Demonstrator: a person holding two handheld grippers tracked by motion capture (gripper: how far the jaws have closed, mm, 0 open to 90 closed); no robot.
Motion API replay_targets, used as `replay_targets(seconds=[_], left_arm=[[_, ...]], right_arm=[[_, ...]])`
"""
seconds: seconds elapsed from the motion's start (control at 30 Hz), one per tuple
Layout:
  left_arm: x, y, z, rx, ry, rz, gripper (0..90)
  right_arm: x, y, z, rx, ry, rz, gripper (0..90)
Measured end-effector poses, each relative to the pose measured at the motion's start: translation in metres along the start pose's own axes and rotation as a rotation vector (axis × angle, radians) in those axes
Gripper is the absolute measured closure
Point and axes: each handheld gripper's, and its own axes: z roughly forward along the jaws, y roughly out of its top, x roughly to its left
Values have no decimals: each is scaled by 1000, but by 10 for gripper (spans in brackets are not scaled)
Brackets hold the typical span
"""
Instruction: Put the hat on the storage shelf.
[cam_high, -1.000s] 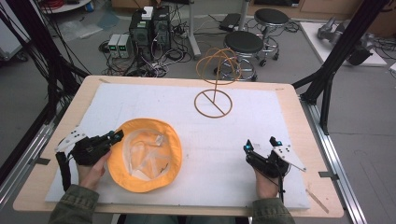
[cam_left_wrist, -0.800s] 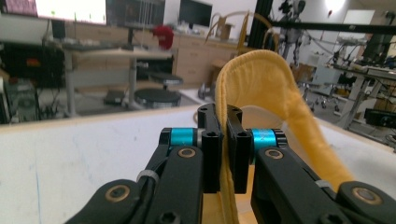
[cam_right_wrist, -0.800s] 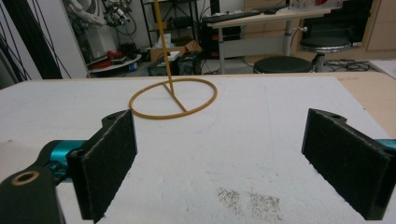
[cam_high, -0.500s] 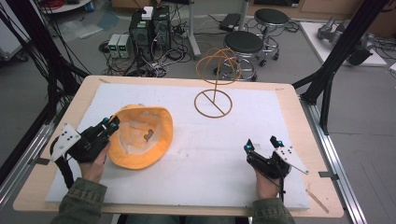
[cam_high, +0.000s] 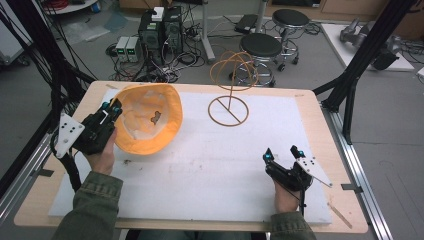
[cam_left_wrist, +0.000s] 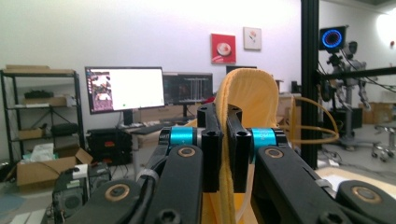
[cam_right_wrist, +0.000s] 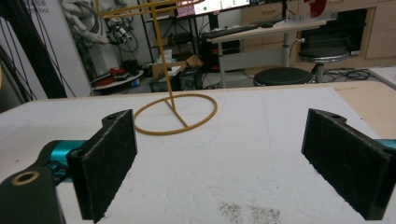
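Near the desk's left edge, the left gripper (cam_high: 111, 107) is raised and pinches the soft brim of the orange fabric bucket hat (cam_high: 147, 117), which is tilted with its pale lining showing. The right gripper (cam_high: 280, 154) rests low near the front right corner, jaws wide apart. The wire hat stand (cam_high: 229, 95) sits toward the desk's far edge.

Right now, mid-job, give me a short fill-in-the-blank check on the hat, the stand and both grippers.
1. The left gripper is shut on the brim of the ____ fabric bucket hat.
2. The right gripper has its jaws ____.
3. The wire hat stand has ____ hanging on it.

Missing words: orange; open; nothing
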Motion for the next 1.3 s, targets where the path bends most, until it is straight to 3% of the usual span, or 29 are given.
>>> replay_targets(seconds=[0.17, 0.37, 0.7, 1.07, 1.3], left_arm=[[3, 6, 16, -17, 22, 5, 867], [6, 15, 37, -44, 59, 8, 867], [0, 27, 60, -71, 66, 44, 867], [-6, 27, 102, -52, 80, 64, 867], [-9, 24, 135, -27, 62, 66, 866]], right_arm=[[1, 1, -3, -29, -21, -20, 92], [0, 1, -3, -24, -28, -21, 92], [2, 1, -7, -38, -25, -9, 92], [0, 2, -6, -45, -26, -4, 92], [-2, 1, -3, -23, -7, 32, 92]])
